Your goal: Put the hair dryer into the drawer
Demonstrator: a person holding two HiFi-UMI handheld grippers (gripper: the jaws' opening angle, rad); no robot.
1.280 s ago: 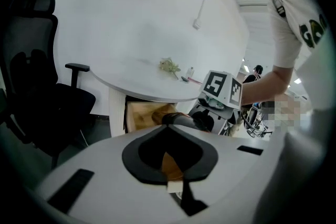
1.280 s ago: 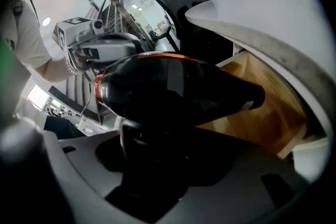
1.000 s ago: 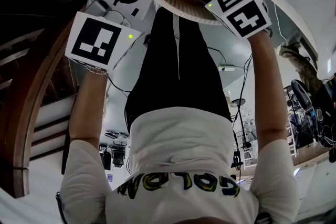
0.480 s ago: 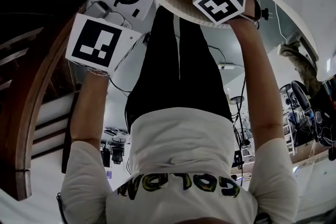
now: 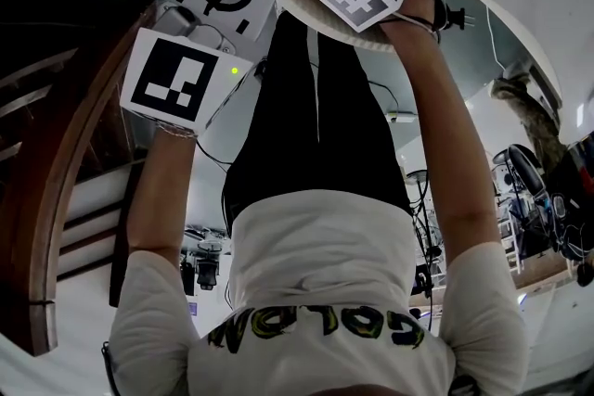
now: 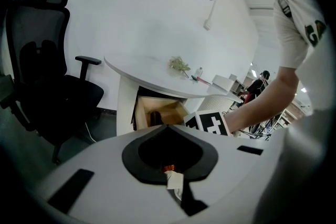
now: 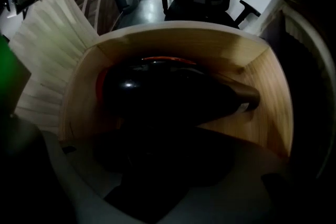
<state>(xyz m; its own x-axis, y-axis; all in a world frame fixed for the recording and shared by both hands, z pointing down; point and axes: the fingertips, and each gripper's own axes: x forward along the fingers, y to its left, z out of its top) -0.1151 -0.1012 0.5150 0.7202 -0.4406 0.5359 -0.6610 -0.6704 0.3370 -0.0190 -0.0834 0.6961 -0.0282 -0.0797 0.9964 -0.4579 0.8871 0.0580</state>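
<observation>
Hair dryer (image 7: pixel 173 94), glossy black plastic: now down inside pale wooden drawer (image 7: pixel 265 107) under curved edge of white desk (image 6: pixel 147 71) | right gripper (image 7: pixel 157 162) swung in since 1 s ago, jaws closed on it | left gripper (image 6: pixel 170 165) jaws together, empty | release remains.

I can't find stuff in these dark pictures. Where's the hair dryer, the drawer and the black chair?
hair dryer (image 7: pixel 168 93): right gripper view, on its shiny black body.
drawer (image 7: pixel 274 110): right gripper view, on its wooden side wall.
black chair (image 6: pixel 39 55): left gripper view, on its backrest.
</observation>
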